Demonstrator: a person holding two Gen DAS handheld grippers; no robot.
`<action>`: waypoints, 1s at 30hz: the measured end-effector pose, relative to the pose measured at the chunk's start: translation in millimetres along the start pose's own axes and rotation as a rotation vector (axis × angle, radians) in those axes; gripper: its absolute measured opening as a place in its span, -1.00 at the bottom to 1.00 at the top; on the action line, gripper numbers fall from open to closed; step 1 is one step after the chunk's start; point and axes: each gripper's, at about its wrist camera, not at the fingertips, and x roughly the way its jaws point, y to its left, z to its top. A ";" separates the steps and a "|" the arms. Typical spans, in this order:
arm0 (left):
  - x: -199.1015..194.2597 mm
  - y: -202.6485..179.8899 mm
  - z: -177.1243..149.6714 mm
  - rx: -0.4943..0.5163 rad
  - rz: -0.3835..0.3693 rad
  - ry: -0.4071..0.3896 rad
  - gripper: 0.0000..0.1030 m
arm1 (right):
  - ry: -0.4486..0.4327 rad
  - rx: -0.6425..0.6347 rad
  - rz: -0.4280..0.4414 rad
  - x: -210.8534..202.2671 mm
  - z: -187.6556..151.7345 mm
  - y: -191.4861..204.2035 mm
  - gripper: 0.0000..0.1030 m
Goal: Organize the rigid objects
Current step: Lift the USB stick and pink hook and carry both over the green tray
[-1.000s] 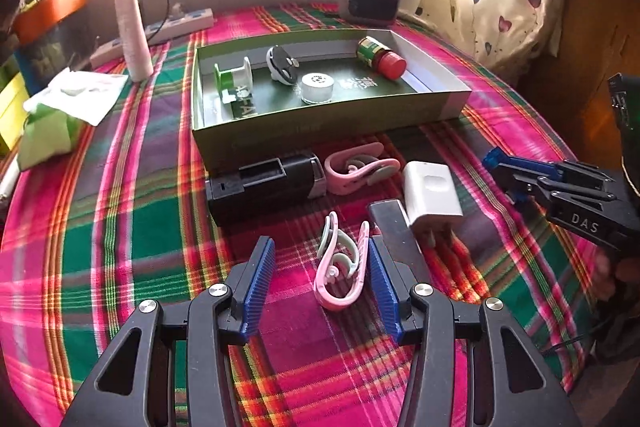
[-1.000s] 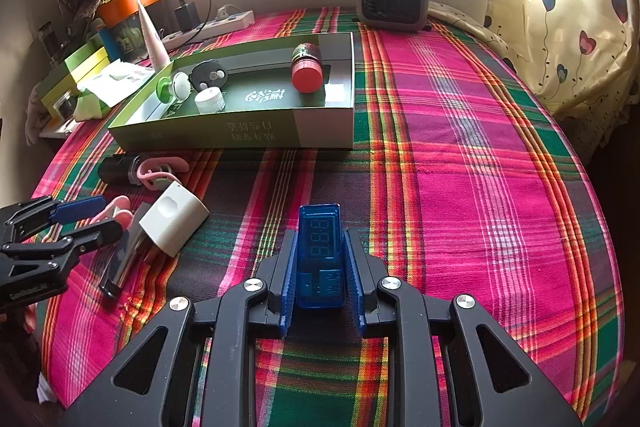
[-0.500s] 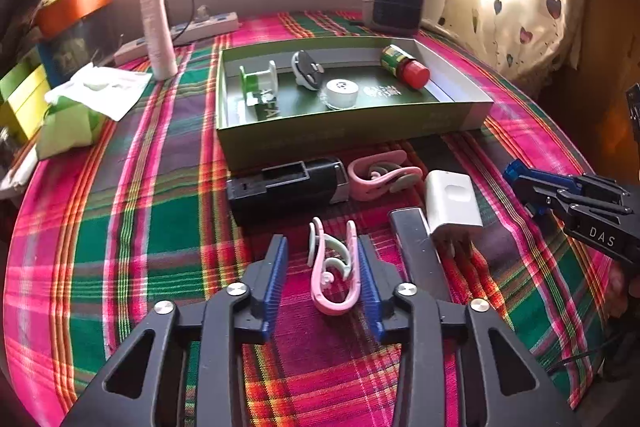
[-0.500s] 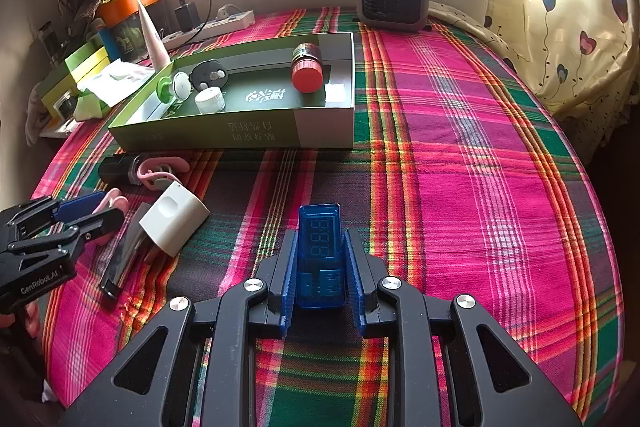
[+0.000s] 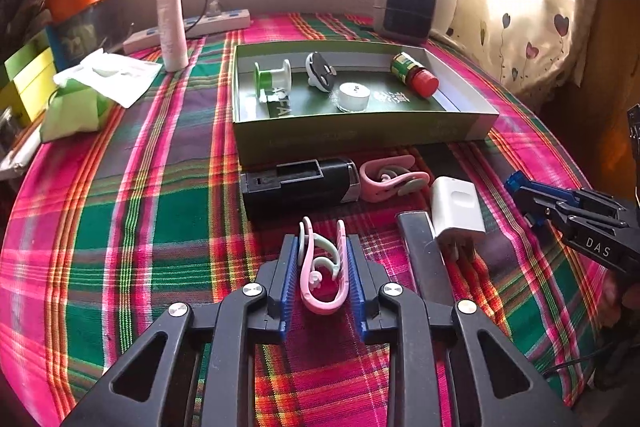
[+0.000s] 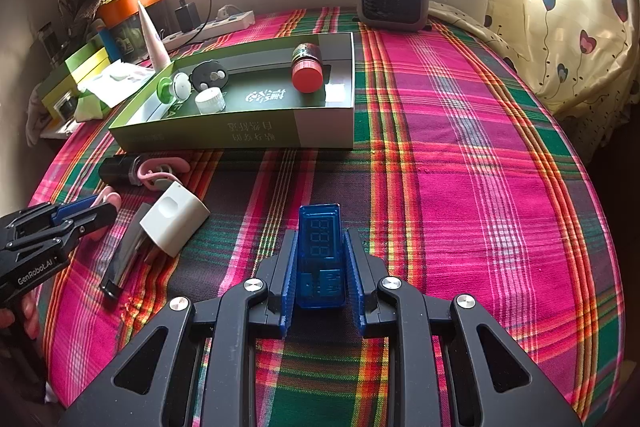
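Note:
My left gripper is shut on a pink U-shaped clip that lies on the plaid cloth, one blue pad on each side of it. My right gripper is shut on a blue USB meter above the cloth. Ahead stands a green box tray that holds a green spool, a black disc, a white cap and a red-capped bottle. In front of the tray lie a black device, a second pink clip, a white charger and a dark bar.
A small heater stands behind the tray at the table's far edge. A power strip, a white tube and a tissue pack sit at the back left. A heart-print curtain hangs on the right.
The left gripper's jaws have gone from wide apart to pressing on the pink clip. The right gripper has stayed still with the blue meter in it.

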 end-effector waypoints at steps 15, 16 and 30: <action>0.0 1.8 0.8 -0.020 -0.004 0.004 -0.56 | 0.000 -0.002 -0.001 -0.2 0.0 0.5 -0.54; -0.3 1.8 0.8 -0.023 -0.004 0.004 -0.56 | 0.000 -0.001 -0.001 -0.2 0.0 0.5 -0.54; -11.3 0.9 4.7 -0.033 -0.018 -0.018 -0.56 | -0.019 0.000 0.025 -6.1 3.2 2.4 -0.54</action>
